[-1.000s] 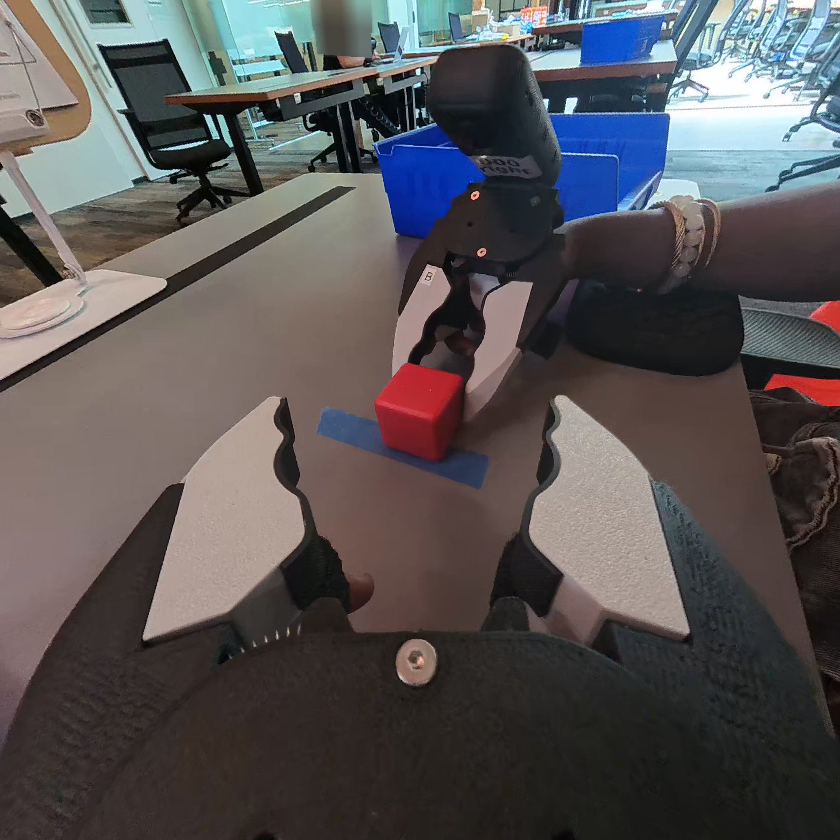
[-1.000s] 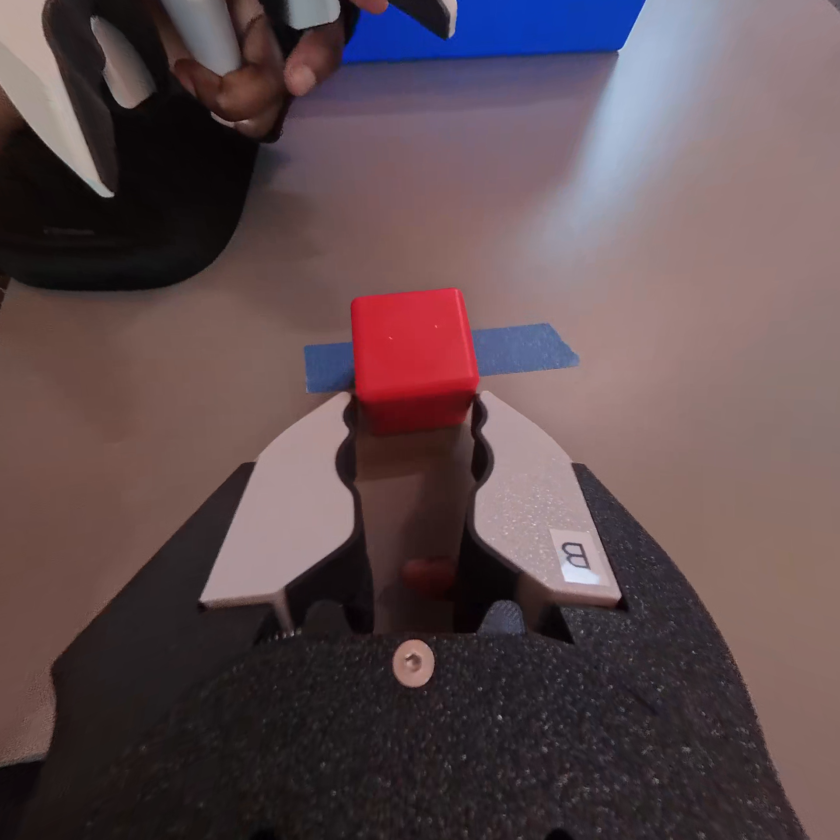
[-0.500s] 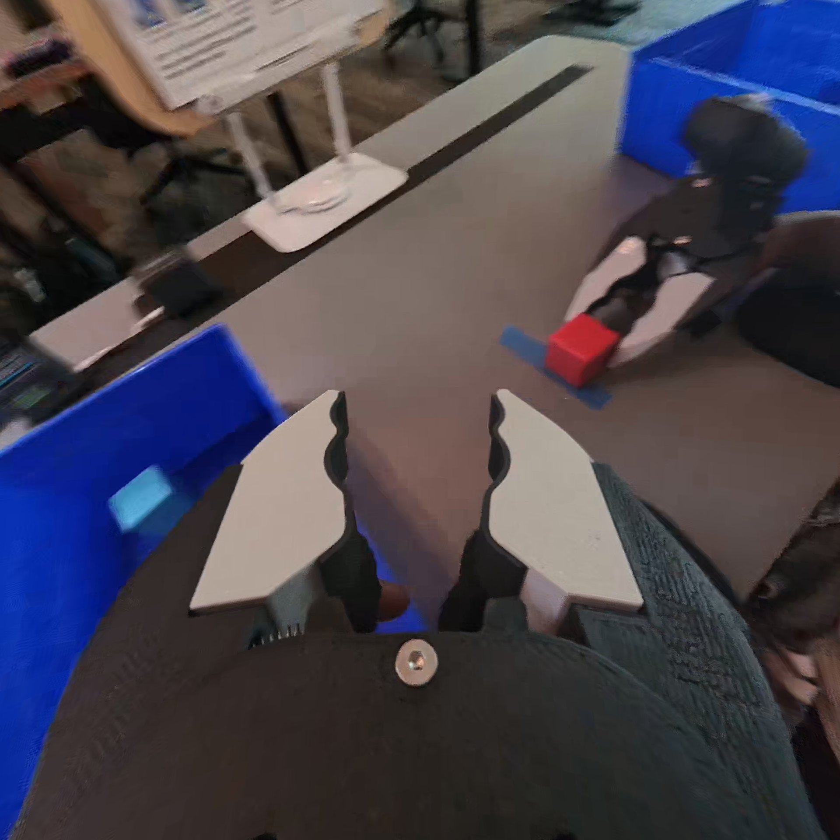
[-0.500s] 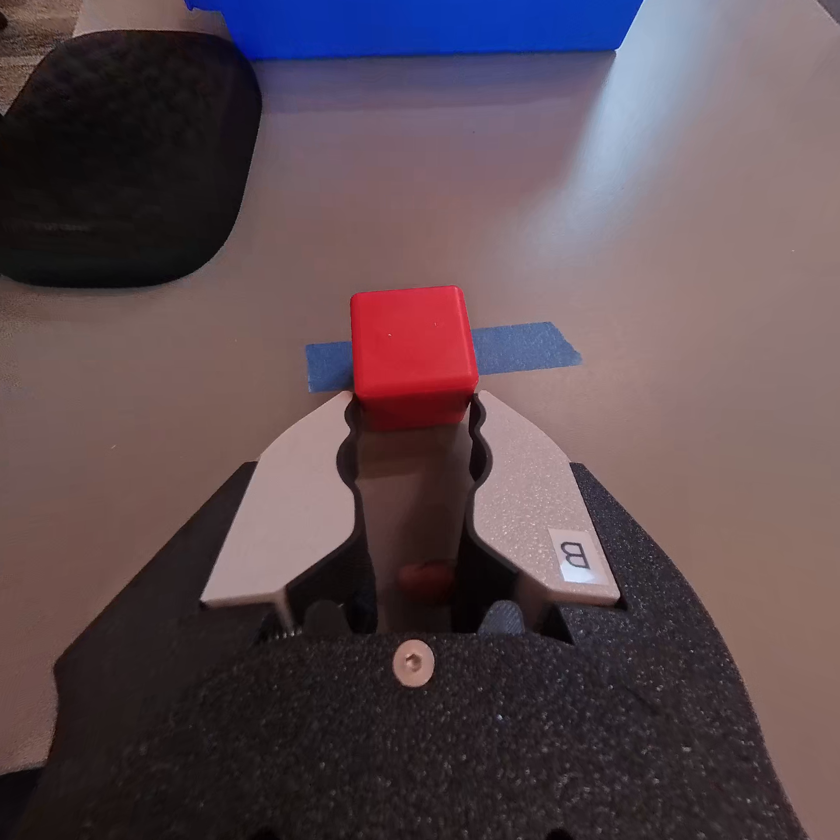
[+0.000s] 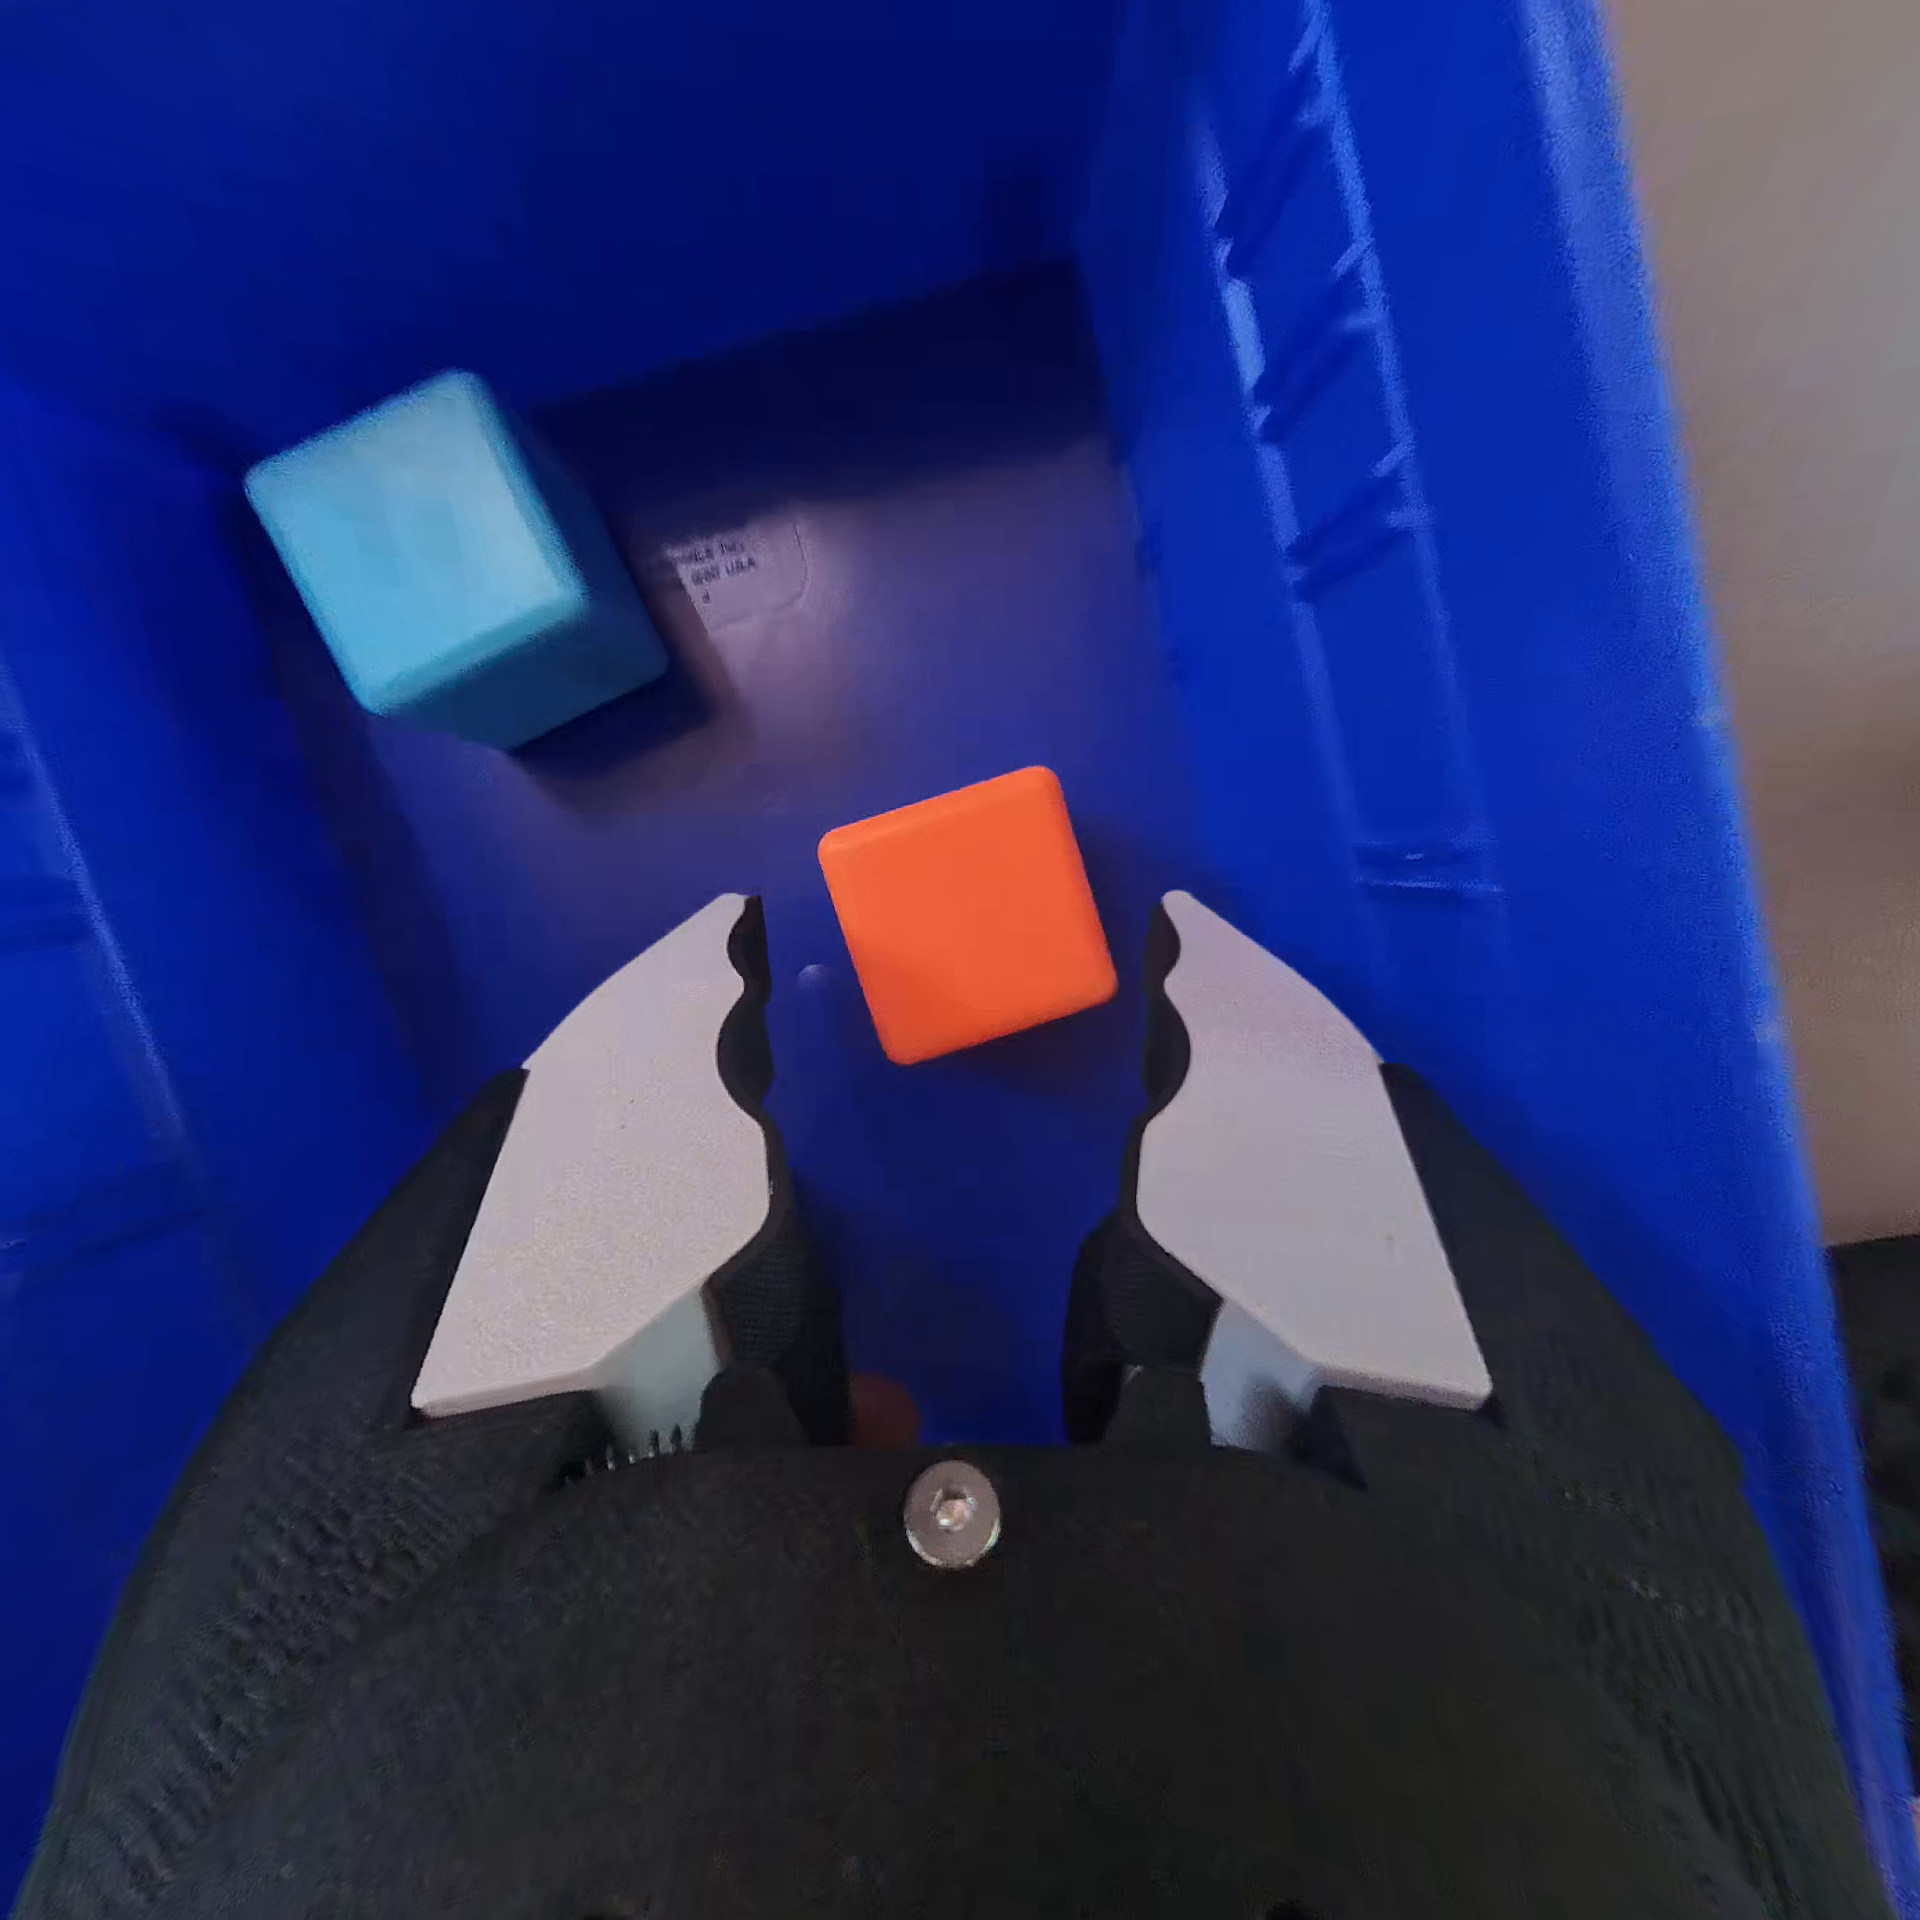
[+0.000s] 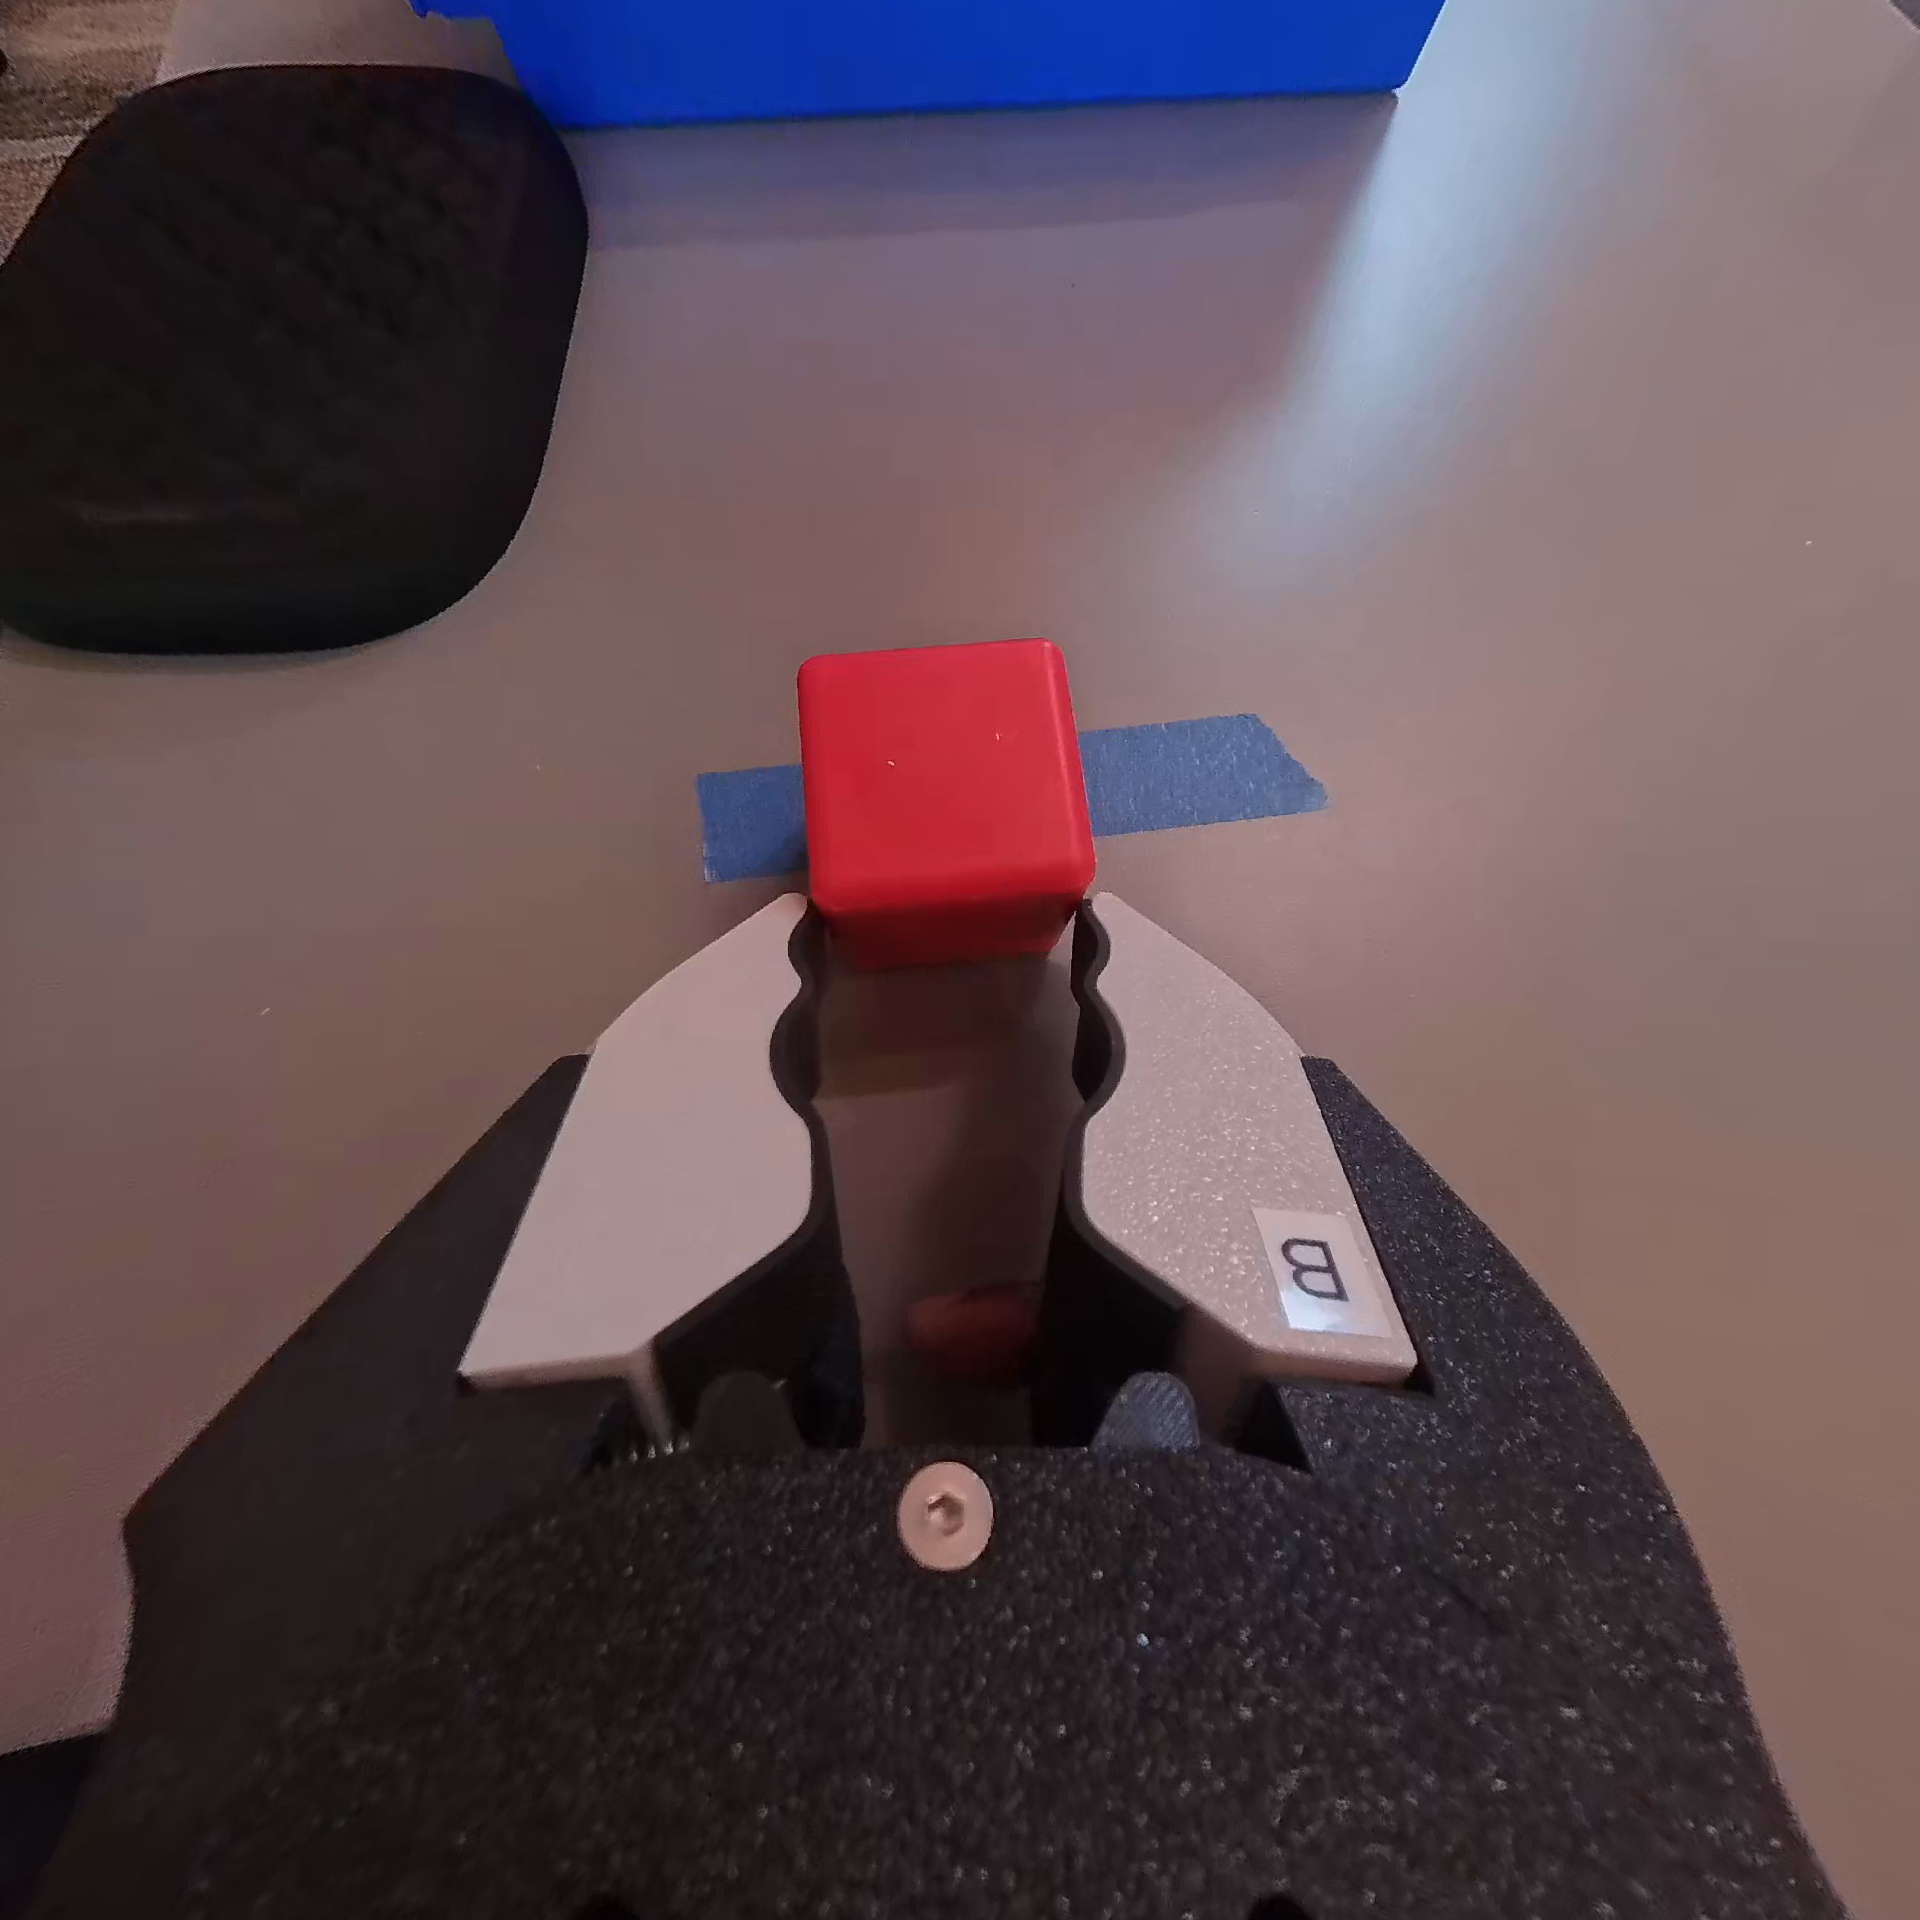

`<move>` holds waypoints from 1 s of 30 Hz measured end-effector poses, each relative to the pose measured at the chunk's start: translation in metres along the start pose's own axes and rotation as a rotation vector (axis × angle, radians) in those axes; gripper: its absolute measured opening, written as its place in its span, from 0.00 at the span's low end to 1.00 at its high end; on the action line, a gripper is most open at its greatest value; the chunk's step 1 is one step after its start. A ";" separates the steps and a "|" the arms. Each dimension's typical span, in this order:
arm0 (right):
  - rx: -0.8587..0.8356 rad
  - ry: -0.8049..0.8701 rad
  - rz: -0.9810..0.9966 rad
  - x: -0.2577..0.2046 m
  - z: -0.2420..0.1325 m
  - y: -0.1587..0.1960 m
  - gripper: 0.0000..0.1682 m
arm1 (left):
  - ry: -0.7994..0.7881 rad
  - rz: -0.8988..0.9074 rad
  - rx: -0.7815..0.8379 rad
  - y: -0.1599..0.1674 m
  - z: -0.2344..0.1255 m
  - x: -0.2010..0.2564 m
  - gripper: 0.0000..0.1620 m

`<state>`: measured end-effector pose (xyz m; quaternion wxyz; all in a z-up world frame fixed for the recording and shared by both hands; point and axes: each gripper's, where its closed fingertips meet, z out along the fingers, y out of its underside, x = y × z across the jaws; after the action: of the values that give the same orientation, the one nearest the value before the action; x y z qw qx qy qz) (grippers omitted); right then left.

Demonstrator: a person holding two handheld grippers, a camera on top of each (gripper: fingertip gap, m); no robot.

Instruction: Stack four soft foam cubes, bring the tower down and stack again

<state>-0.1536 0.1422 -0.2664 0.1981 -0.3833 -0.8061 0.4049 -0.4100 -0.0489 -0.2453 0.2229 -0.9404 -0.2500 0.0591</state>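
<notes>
In the left wrist view my left gripper [image 5: 956, 904] is open and points down into a blue bin [image 5: 1455, 520]. An orange cube [image 5: 966, 914] lies on the bin floor between and just beyond its fingertips, untouched. A light blue cube [image 5: 436, 551] lies farther back on the left. In the right wrist view my right gripper [image 6: 948, 909] is closed on the near sides of a red cube [image 6: 940, 779], which rests on a strip of blue tape [image 6: 1195, 774] on the grey table [image 6: 1455, 623].
A black padded object [image 6: 260, 353] lies on the table at the far left of the right wrist view. Another blue bin [image 6: 935, 52] stands along the far edge. The bin walls close in on both sides of my left gripper. The left gripper's tips are roughly 35 cm from the right gripper's.
My left gripper has swung away from the red cube, left and down into the blue bin, and now hangs over the orange cube. My right gripper and the red cube have stayed put.
</notes>
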 end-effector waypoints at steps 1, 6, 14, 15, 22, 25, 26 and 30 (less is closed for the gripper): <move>0.000 0.000 0.000 0.000 0.000 0.000 0.27 | 0.000 0.012 -0.032 0.005 0.007 0.000 0.42; -0.001 0.002 -0.002 0.000 0.000 0.000 0.27 | -0.020 0.110 0.081 -0.011 -0.004 -0.004 0.32; -0.001 0.004 -0.021 0.000 0.002 -0.001 0.27 | 0.168 0.731 0.269 -0.072 -0.106 0.131 0.31; -0.001 0.006 -0.028 0.000 0.002 -0.001 0.27 | 0.151 0.811 0.261 -0.077 -0.113 0.146 0.31; 0.001 0.026 -0.058 -0.001 0.003 -0.002 0.27 | 0.410 1.146 0.170 -0.074 -0.102 0.262 0.31; 0.002 0.021 -0.065 -0.002 0.003 -0.002 0.27 | 0.485 1.213 0.077 -0.061 -0.070 0.285 0.31; 0.002 0.021 -0.066 -0.002 0.003 -0.002 0.27 | 0.501 1.222 0.054 -0.058 -0.060 0.289 0.31; 0.001 0.021 -0.061 -0.002 0.003 -0.002 0.27 | 0.545 1.225 0.017 -0.050 -0.034 0.305 0.31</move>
<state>-0.1552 0.1383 -0.2666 0.2190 -0.3628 -0.8151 0.3950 -0.1598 0.1277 -0.1928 0.2118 -0.8919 0.3946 -0.0628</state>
